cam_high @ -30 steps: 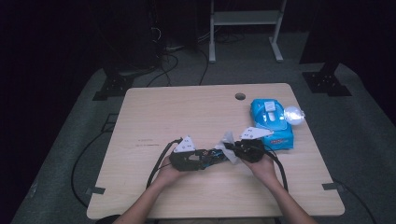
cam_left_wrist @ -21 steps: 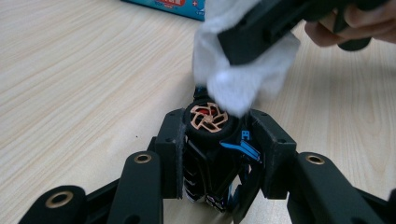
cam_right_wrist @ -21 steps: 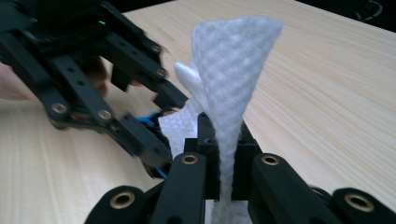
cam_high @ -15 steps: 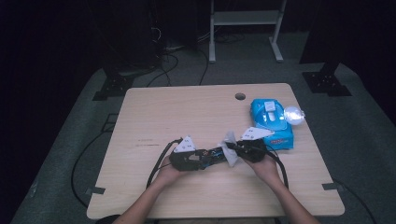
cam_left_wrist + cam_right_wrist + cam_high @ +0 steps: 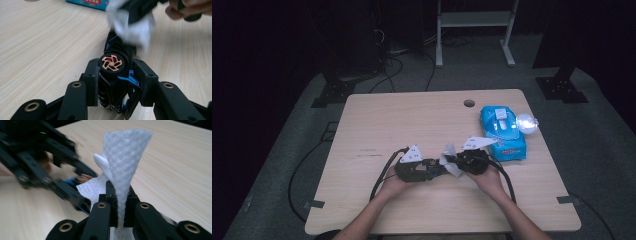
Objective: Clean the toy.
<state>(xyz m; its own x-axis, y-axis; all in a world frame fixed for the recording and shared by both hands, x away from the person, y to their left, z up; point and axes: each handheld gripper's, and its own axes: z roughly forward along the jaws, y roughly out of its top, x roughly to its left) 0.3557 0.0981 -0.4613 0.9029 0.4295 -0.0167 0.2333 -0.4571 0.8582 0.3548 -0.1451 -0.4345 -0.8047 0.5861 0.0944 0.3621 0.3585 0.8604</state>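
White wipe pinched in right gripper fingers, pressed against black toy car clamped by left gripper at lower centre of surface. Wiping underway, judged unfinished.

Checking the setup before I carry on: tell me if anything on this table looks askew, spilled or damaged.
Nothing stands out. The left gripper clamps a black toy car, the right gripper pinches a white wipe against it, and the blue wipe pack lies flat on the table, beside a small clear round object.
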